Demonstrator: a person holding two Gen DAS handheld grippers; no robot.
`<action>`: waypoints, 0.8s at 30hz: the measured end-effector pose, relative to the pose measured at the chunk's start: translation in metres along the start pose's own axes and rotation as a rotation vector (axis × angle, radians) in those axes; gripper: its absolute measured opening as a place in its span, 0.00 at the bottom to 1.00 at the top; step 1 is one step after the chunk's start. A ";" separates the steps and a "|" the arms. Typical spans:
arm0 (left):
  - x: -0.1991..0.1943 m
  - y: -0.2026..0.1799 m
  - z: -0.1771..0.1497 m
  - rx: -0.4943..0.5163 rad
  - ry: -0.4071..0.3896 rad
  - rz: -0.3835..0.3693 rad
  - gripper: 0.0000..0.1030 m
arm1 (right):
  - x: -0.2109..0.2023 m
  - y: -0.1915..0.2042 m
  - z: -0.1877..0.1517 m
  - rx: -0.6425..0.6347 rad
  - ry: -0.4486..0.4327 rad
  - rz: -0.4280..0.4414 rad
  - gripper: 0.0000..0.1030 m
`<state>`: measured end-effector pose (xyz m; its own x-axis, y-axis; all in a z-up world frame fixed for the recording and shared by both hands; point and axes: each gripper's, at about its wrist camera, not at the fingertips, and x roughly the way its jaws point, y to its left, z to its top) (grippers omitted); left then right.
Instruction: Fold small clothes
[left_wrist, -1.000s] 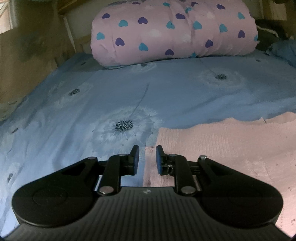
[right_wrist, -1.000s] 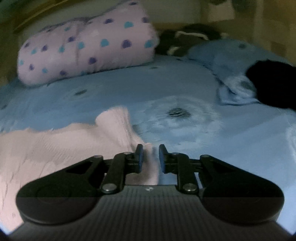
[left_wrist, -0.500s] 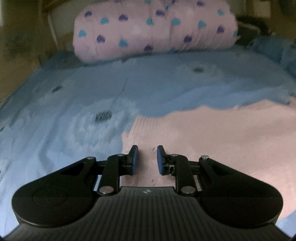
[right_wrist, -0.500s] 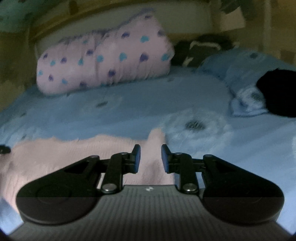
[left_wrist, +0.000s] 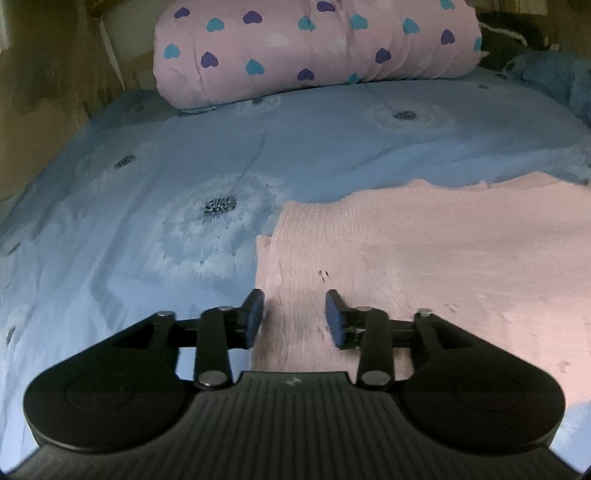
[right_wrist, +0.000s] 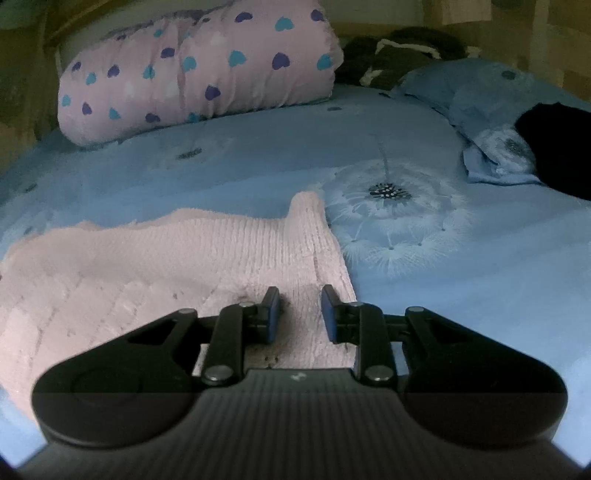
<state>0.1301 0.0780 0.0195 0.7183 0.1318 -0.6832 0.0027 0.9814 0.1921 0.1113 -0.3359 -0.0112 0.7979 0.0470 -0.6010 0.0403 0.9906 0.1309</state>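
Note:
A pink knitted garment (left_wrist: 424, 251) lies flat on the blue dandelion-print bedsheet (left_wrist: 184, 155). My left gripper (left_wrist: 294, 314) hovers low over the garment's left edge. Its jaws are opening, with the knit lying under the gap and neither pad pressing on it. In the right wrist view the same garment (right_wrist: 166, 258) spreads to the left, with a narrow strip (right_wrist: 308, 218) reaching away from me. My right gripper (right_wrist: 301, 312) sits over the garment's right edge, open by a small gap, with cloth beneath and nothing pinched.
A rolled pink quilt with heart print (left_wrist: 317, 48) lies across the head of the bed. A blue pillow (right_wrist: 480, 96), a black item (right_wrist: 557, 147) and dark clothes (right_wrist: 399, 51) sit at the far right. A brownish wall (left_wrist: 44, 74) borders the left side.
The left gripper's jaws have spread much wider, and it has shifted from the garment's corner onto its left edge. The right gripper's gap grew slightly over the right edge.

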 end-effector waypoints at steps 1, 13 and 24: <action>-0.008 0.000 0.000 -0.004 0.001 -0.010 0.51 | -0.004 0.001 0.001 0.007 -0.005 0.001 0.32; -0.104 -0.005 -0.017 -0.056 -0.030 -0.065 0.80 | -0.077 0.023 -0.009 0.094 -0.060 0.061 0.48; -0.083 -0.026 -0.047 -0.071 0.015 -0.096 0.88 | -0.128 0.023 -0.053 0.225 -0.045 0.040 0.58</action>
<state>0.0373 0.0483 0.0379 0.7063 0.0385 -0.7069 0.0208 0.9970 0.0751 -0.0214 -0.3121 0.0272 0.8275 0.0749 -0.5565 0.1368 0.9343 0.3293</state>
